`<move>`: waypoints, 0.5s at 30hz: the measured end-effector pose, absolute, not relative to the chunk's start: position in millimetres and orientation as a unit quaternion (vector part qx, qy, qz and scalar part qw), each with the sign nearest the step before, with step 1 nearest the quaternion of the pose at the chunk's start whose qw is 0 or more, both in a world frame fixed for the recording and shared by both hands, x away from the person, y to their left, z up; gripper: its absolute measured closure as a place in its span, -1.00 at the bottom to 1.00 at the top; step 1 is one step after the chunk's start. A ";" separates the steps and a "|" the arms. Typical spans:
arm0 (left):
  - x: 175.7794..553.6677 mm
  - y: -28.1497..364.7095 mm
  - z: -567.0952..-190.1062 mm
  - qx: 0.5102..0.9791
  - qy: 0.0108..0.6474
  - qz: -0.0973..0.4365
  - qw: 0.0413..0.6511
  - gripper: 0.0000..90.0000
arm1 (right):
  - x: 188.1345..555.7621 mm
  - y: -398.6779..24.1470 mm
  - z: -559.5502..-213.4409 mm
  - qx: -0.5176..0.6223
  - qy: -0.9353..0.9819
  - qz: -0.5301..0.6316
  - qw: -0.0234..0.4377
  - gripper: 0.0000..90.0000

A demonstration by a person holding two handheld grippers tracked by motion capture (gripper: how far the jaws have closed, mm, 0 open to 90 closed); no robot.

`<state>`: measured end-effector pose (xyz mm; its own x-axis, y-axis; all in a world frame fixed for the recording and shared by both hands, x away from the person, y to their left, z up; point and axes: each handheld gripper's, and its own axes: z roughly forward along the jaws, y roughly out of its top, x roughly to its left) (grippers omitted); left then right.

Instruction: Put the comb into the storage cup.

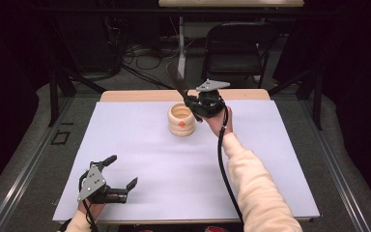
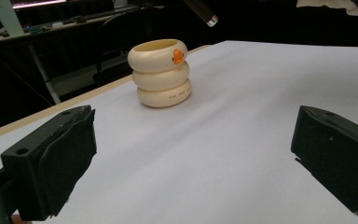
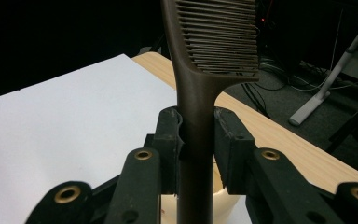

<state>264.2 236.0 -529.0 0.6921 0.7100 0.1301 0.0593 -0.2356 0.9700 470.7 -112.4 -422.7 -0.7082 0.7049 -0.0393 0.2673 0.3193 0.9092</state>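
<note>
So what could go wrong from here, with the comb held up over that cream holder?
1. The right gripper pinches only the narrow handle of the comb, so it could pivot or slip.
2. The holder stands unsupported; a nudge from the comb's lower end might tip it.
3. The left gripper is open and far off, unable to steady it.

comb (image 3: 200,93) top cropped by frame edge in right gripper view, holder (image 3: 223,198) mostly hidden behind jaws, holder print (image 2: 177,94) too small to read
</note>
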 end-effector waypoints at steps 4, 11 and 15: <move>264.2 235.9 -529.0 0.730 0.263 0.291 0.559 -1.00 | 471.8 -110.9 -422.0 0.309 0.781 0.494 0.226 0.61; 264.7 236.0 -529.1 0.731 0.263 0.291 0.559 -1.00 | 475.7 -109.5 -419.2 0.307 0.776 0.501 0.231 0.61; 264.7 236.2 -529.0 0.731 0.263 0.291 0.559 -1.00 | 477.5 -108.0 -417.9 0.304 0.774 0.503 0.235 0.61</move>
